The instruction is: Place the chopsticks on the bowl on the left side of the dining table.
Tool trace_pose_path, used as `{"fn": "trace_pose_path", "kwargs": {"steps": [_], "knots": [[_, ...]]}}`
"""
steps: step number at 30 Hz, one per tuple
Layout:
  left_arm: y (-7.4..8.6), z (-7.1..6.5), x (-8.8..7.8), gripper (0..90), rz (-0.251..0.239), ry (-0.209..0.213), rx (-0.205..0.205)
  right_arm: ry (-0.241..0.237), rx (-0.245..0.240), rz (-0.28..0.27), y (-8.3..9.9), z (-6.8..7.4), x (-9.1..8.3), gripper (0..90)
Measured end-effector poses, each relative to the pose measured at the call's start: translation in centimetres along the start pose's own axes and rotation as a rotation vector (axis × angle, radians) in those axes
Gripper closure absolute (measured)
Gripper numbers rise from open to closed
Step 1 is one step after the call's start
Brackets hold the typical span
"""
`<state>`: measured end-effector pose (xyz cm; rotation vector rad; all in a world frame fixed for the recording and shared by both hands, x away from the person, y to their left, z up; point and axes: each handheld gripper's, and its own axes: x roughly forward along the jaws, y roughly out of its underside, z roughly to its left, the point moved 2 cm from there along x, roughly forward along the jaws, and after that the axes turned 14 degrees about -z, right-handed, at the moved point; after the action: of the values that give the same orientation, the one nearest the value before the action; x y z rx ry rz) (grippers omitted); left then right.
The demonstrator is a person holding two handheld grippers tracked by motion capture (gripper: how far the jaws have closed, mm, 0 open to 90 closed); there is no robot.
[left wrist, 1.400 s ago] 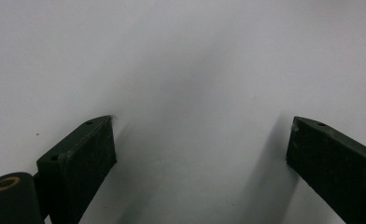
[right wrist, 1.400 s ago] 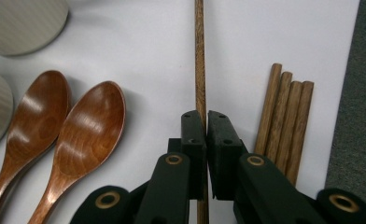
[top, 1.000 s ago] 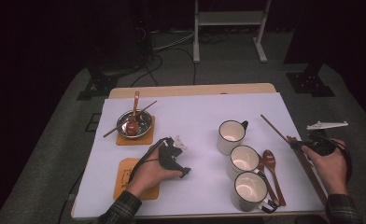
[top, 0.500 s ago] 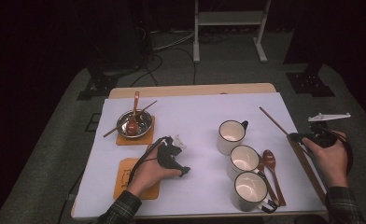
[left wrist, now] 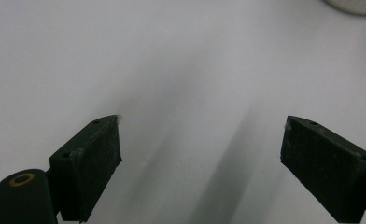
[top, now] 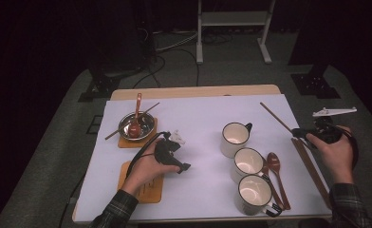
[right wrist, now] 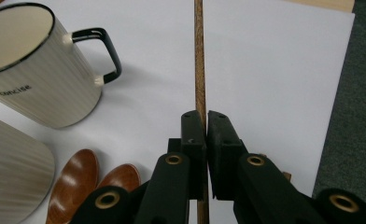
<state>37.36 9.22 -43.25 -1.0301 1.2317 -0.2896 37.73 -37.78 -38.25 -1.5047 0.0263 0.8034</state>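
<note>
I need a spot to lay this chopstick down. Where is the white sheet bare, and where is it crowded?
Bare: the stretch between the bowl and the far mug, and the far strip along the table edge. Crowded: the near right, where three mugs, the wooden spoons and the spare chopsticks lie close together.

Three cream mugs point(top: 235, 138) stand in a diagonal row at the right, with two brown wooden spoons point(top: 275, 167) lying just beside the nearer ones. At the far left is one metal bowl point(top: 136, 125) holding one more spoon point(top: 136, 118) and one chopstick point(top: 148, 112). Two orange coasters point(top: 146, 190) lie at the left, three more chopsticks point(top: 275, 117) at the right.
</note>
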Motion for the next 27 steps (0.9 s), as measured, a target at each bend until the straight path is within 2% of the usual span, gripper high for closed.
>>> {"fn": "trace_pose_path", "kwargs": {"steps": [5,16,27], "knots": [[-1.1,0.4,-0.6,11.5,0.001,0.017,0.028,-0.023,-0.014,-0.002,-0.9,0.4,0.2,85.0],[-2.9,1.3,-1.7,11.5,-0.023,0.021,0.05,-0.058,-0.037,-0.01,-2.2,1.1,0.7,85.0],[-4.1,2.2,-2.2,11.4,-0.029,0.025,0.064,-0.096,-0.065,-0.012,-3.5,2.0,1.7,85.0]]}}
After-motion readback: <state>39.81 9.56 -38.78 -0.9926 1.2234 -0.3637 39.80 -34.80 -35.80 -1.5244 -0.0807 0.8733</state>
